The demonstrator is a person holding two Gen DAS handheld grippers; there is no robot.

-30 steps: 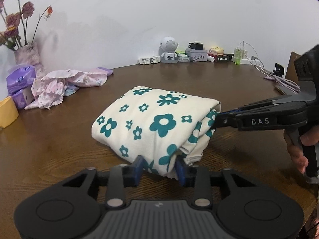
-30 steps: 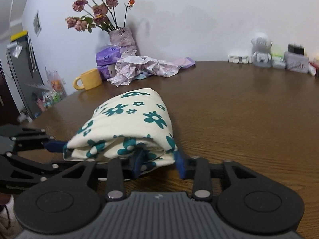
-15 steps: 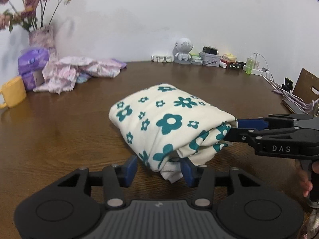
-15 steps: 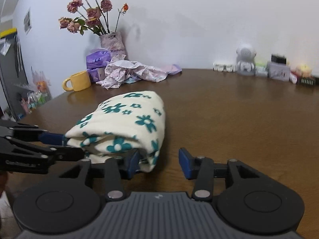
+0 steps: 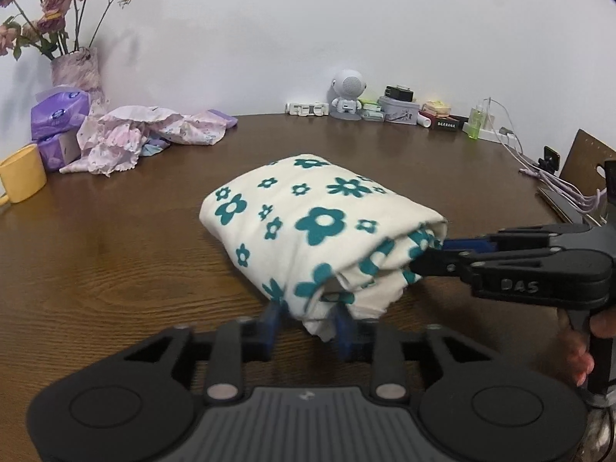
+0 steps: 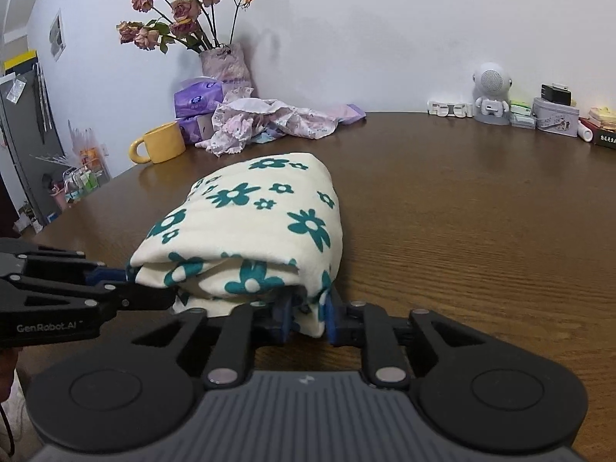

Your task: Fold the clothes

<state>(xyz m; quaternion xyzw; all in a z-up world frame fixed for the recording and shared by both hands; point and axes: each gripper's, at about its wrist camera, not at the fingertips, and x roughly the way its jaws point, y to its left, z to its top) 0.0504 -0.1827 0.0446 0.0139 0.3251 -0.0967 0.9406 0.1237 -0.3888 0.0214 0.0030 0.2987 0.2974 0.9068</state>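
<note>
My left gripper (image 5: 308, 321) and right gripper (image 6: 307, 317) both pinch the near edge of the folded flower-print garment (image 5: 308, 227), whose long axis runs away from me.

Folded garment (image 5: 315, 227): cream ground, teal flower print with cream centres. Table (image 6: 481, 208): dark brown wood grain. Crumpled cloth (image 5: 127, 134): pale pink with small floral print, lilac and light blue parts. Mug (image 6: 159, 148): plain yellow. Tissue packs (image 5: 57, 119): purple with white and blue label. Vase (image 6: 225, 63): mottled mauve. Dried roses (image 6: 173, 11): dusty pink, one orange-red bud, green leaves. Robot figurine (image 6: 491, 90): white and grey. Tin (image 6: 554, 113): grey, small printed motif. Small bottle (image 5: 475, 123): translucent green. Wall (image 5: 346, 19): white. Left gripper (image 5: 308, 321) and right gripper (image 6: 306, 317): black bodies, blue finger pads.
</note>
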